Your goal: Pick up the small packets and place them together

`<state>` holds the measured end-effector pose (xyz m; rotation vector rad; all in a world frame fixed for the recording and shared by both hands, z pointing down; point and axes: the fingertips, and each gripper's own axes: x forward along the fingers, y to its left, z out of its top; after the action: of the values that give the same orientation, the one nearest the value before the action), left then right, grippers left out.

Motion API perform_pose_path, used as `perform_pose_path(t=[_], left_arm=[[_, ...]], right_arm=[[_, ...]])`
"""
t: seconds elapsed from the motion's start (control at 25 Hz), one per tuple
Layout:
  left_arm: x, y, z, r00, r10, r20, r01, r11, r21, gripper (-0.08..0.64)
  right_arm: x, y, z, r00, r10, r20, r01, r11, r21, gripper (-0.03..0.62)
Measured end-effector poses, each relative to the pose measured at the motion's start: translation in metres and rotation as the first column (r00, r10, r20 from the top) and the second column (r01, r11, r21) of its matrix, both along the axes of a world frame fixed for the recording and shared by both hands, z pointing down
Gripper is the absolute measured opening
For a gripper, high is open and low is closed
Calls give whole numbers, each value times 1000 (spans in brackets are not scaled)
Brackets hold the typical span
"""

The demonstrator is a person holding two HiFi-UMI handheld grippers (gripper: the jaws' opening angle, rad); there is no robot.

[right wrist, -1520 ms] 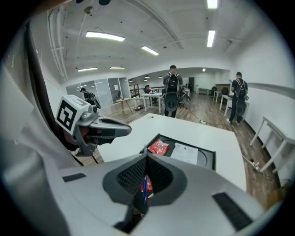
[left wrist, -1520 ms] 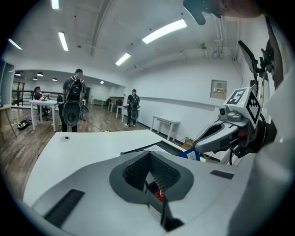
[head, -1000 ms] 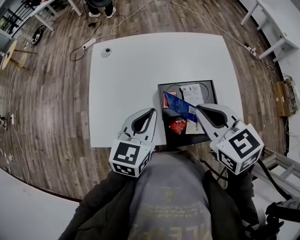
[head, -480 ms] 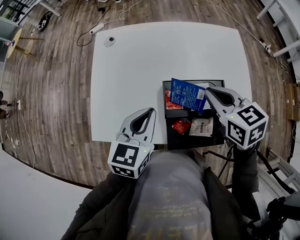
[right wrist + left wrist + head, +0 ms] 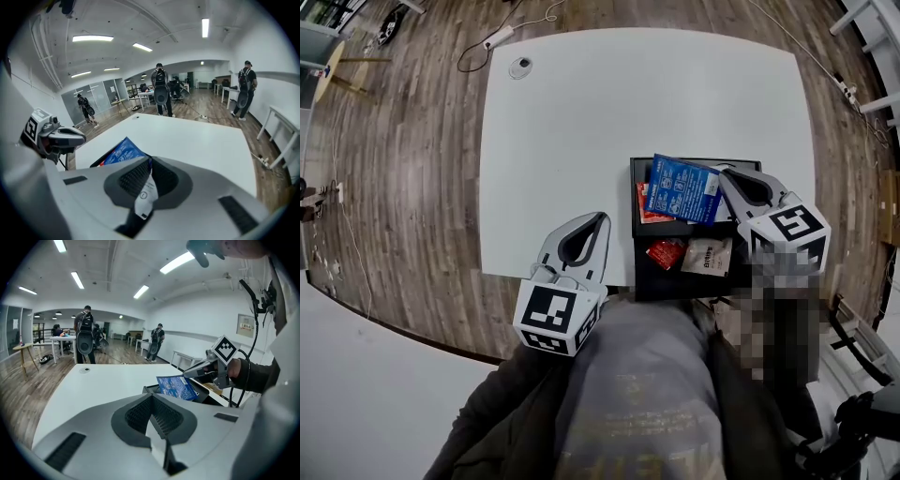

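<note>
Tray point(image 5: 637, 236) below, blue packet point(image 5: 682, 188) above

The right gripper point(image 5: 727, 177) pinches the blue packet by one corner, up over the far half of the black tray. A red packet point(image 5: 664, 253) and a pale packet point(image 5: 707, 256) lie side by side in the near half. The left gripper point(image 5: 598, 218) is just left of the tray, jaws pressed together on nothing.

Glossy blue packet point(image 5: 682, 188) with white print, pinched at one edge in my right jaws, tilted above a black tray point(image 5: 636, 272) on the white table point(image 5: 562, 141). Inside the tray (below it) lie a small red packet point(image 5: 664, 253) beside a pale packet point(image 5: 708, 255); another red packet point(image 5: 644, 210) is partly covered.
</note>
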<state>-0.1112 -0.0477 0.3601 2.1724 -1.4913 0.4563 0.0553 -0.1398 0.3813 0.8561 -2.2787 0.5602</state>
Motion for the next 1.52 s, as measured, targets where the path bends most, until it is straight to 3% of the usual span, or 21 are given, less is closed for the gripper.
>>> perform_pose_path(t=[0.08, 0.2, 0.36, 0.6, 0.8, 1.0, 1.04, 1.12, 1.52], left_arm=[[-1, -1, 2, 1000, -1, -2, 1, 1000, -3, 2], [-1, -1, 1, 1000, 2, -3, -2, 1000, -6, 2], [-2, -1, -4, 1000, 17, -8, -17, 1000, 3, 2], [4, 1, -15, 998, 66, -19, -65, 997, 44, 2], [10, 13, -22, 993, 114, -26, -112, 991, 71, 2], [19, 25, -19, 988, 152, -32, -150, 987, 60, 2], [23, 26, -18, 986, 162, -32, -160, 985, 59, 2], [29, 30, -17, 984, 178, -29, -176, 983, 56, 2], [29, 34, -20, 987, 162, 6, -162, 986, 45, 2]], right_arm=[[1, -5, 0, 1000, 22, -2, -22, 1000, 18, 29], [3, -13, -7, 998, 69, 14, -69, 996, 59, 121], [13, -20, -33, 988, 146, 56, -152, 979, 138, 121], [15, -1, -63, 985, 155, 73, -167, 966, 199, 121], [16, 31, -66, 984, 167, 67, -177, 964, 199, 121], [5, 73, -51, 993, 86, 80, -97, 985, 145, 121], [3, 79, -46, 994, 74, 77, -84, 987, 134, 105], [-1, 90, -33, 997, 56, 60, -62, 991, 119, 6], [-27, 122, 8, 997, -74, 31, 73, 997, 19, 5]])
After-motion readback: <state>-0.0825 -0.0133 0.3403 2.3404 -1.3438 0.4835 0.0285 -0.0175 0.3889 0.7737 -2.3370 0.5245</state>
